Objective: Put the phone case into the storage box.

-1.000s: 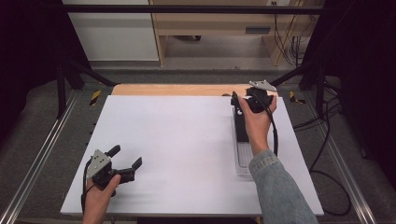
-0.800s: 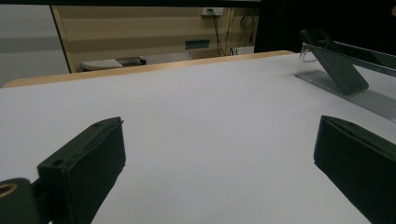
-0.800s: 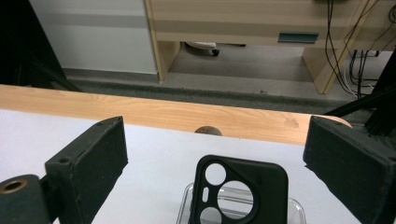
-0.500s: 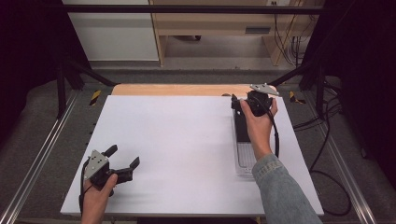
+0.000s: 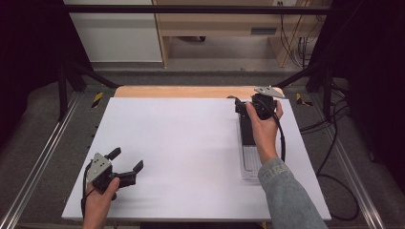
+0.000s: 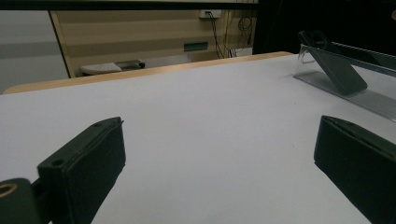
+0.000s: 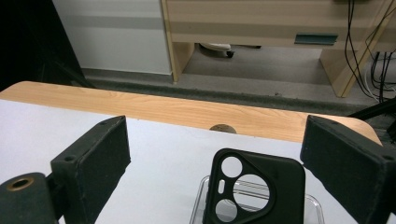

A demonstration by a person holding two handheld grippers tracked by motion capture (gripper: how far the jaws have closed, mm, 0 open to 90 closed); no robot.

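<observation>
A black phone case [image 5: 247,129] leans in a long clear plastic tray [image 5: 250,164] on the right side of the white table [image 5: 191,143]. My right gripper [image 5: 242,107] hovers open over the case's far end. In the right gripper view the case [image 7: 254,191], with its camera cut-outs, stands between and below the wide jaws of the right gripper [image 7: 215,140], untouched. My left gripper [image 5: 128,159] is open near the front left of the table, holding nothing. In the left gripper view, past the left gripper [image 6: 219,140], the case [image 6: 336,70] and tray [image 6: 369,98] lie far off.
A wooden strip [image 5: 191,91] borders the table's far edge. Metal rails [image 5: 43,162] run along both sides. Cables [image 5: 334,143] trail on the floor at the right. Wooden furniture [image 7: 261,28] stands beyond the table.
The right gripper has sunk slightly over the far end of the case. The left gripper has held still.
</observation>
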